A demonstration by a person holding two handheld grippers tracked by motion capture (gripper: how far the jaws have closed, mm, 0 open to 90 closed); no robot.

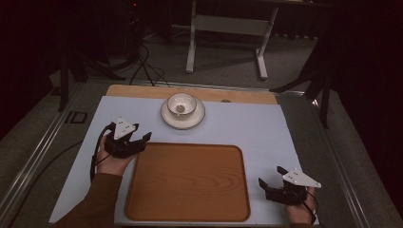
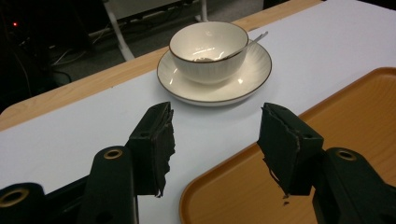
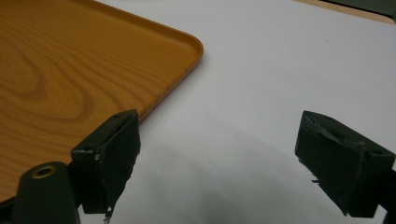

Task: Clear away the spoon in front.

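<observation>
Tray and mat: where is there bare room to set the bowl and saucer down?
The wooden tray is bare across its whole floor, the widest free patch. The mat is also bare right of the saucer, up to the tray's far edge. It is tighter at the tray's far left corner, where the left hand-held gripper stands open, and beside its near right corner, by the open right hand-held gripper.

- The high view is looking forward and down from above the person's side, taking in the whole table from afar;
- the left gripper view is sitting low and close, facing the bowl at 12 o'clock;
- the right gripper view is hovering close, sharing the tray at 10 o'clock with both others.
</observation>
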